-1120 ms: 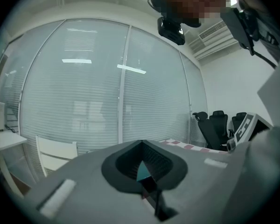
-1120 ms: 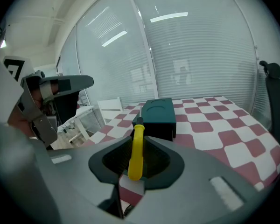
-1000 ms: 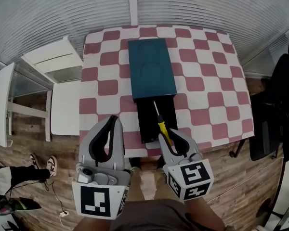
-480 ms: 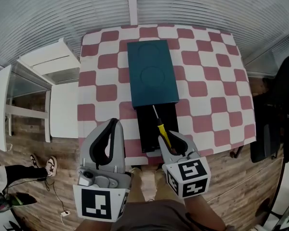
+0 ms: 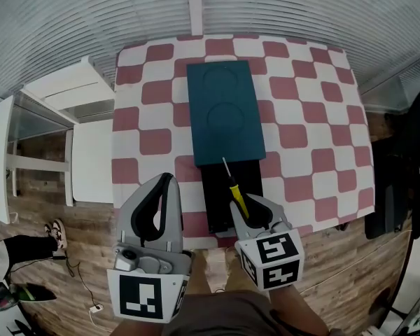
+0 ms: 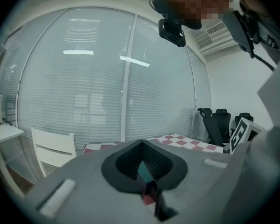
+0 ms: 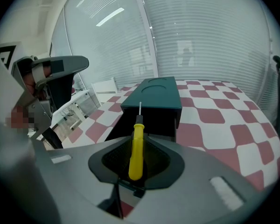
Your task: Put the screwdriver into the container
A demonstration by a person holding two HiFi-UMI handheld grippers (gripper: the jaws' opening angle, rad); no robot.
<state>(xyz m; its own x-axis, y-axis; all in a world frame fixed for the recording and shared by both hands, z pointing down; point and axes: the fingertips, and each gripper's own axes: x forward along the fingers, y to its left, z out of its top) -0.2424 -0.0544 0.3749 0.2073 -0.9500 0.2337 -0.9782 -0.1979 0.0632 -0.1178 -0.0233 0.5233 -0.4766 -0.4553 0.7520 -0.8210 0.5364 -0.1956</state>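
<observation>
Screwdriver (image 5: pixel 237 197), yellow-handled, grasped in right gripper (image 5: pixel 250 207) fingers just easing wider, over open black container (image 5: pixel 219 212); left gripper (image 5: pixel 165 180) fingers clenched, empty; deposit pending.

screwdriver (image 5: pixel 236 190) farther over the container (image 5: pixel 215 196)

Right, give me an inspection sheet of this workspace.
Surface: checked tablecloth, flat.
Job's things: black container open, teal cover over its far part; screwdriver held over its near end, not yet inside.
Clutter: nothing seen.
Grippers: right gripper grips the screwdriver's yellow handle, jaws just eased slightly wider; left gripper shut, empty.
Cables: one cable on the floor, left.
Surroundings: white chair left, office chair right, blinds behind.
</observation>
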